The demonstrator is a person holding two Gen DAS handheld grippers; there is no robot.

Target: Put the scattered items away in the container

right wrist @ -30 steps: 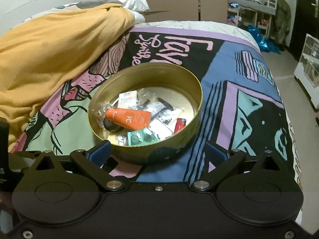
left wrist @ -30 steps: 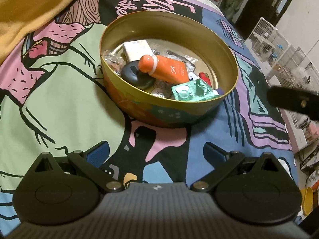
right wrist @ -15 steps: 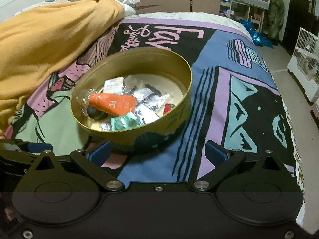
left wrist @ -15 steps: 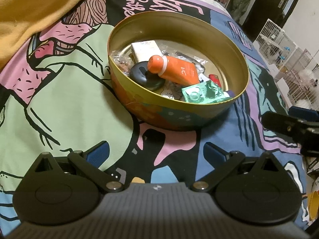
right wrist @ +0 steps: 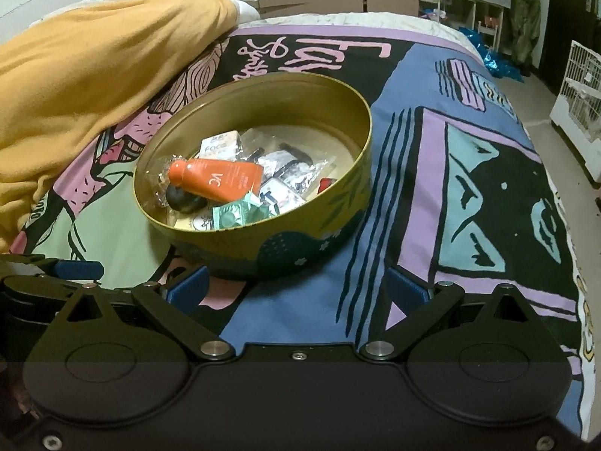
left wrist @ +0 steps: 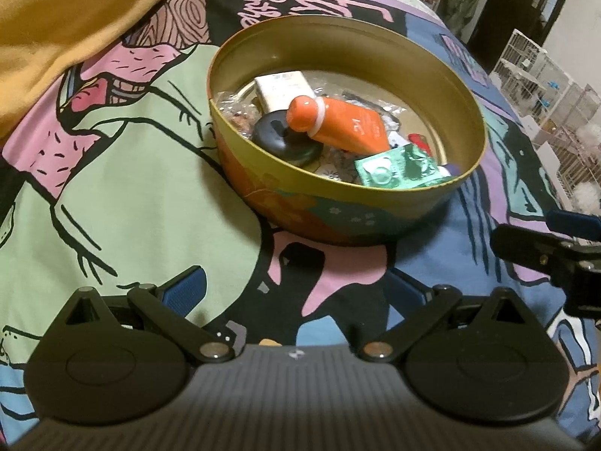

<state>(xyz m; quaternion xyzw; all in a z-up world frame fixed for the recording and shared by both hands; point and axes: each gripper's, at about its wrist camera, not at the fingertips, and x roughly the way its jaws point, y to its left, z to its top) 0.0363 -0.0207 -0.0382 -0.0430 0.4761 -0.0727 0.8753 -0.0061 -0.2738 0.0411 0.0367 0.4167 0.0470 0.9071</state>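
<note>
A round gold tin (left wrist: 432,67) (right wrist: 338,203) sits on the patterned bedspread. Inside lie an orange tube (left wrist: 338,122) (right wrist: 218,180), a black round piece (left wrist: 285,143) (right wrist: 184,199), a green foil packet (left wrist: 398,169) (right wrist: 240,214), a white box (left wrist: 281,88) (right wrist: 221,144), a small red item (left wrist: 419,139) (right wrist: 326,184) and clear wrappers. My left gripper (left wrist: 296,293) is open and empty, just in front of the tin. My right gripper (right wrist: 296,289) is open and empty, also in front of it.
A mustard yellow blanket (left wrist: 56,18) (right wrist: 82,71) is heaped at the left on the bed. The right gripper's finger (left wrist: 544,251) shows at the right of the left wrist view. White wire cages (left wrist: 544,75) stand on the floor beyond the bed's right edge.
Both grippers have shifted sideways and a little back from the tin. The right gripper has come closer in the left wrist view. Nothing was picked up or released.
</note>
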